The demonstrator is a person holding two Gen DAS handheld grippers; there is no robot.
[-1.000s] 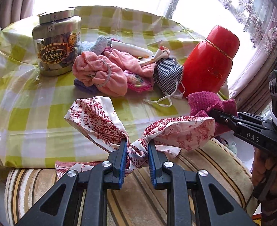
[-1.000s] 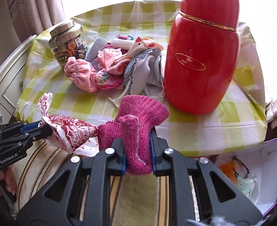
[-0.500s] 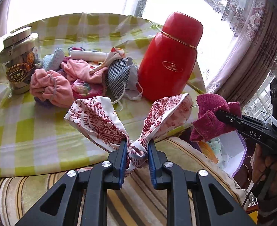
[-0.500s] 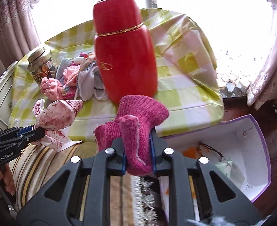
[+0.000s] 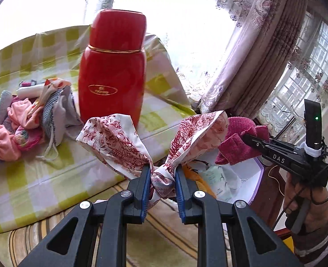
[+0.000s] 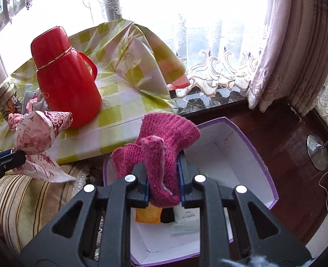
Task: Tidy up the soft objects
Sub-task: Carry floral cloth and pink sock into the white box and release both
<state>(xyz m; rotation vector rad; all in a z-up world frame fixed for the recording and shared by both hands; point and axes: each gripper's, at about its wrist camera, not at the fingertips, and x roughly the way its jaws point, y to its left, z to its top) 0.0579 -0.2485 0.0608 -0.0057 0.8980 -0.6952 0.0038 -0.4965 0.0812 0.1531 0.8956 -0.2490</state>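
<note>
Both grippers are clamped on cloth: the left gripper (image 5: 162, 175) pinches a red-printed white fabric piece (image 5: 117, 140), the right gripper (image 6: 163, 183) a magenta knitted sock (image 6: 164, 142), held above the purple-rimmed white cardboard box (image 6: 248, 146).

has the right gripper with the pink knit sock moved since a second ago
Yes. The right gripper, holding the pink knit sock, swung rightward away from the red thermos and is now over the purple-edged box.
</note>
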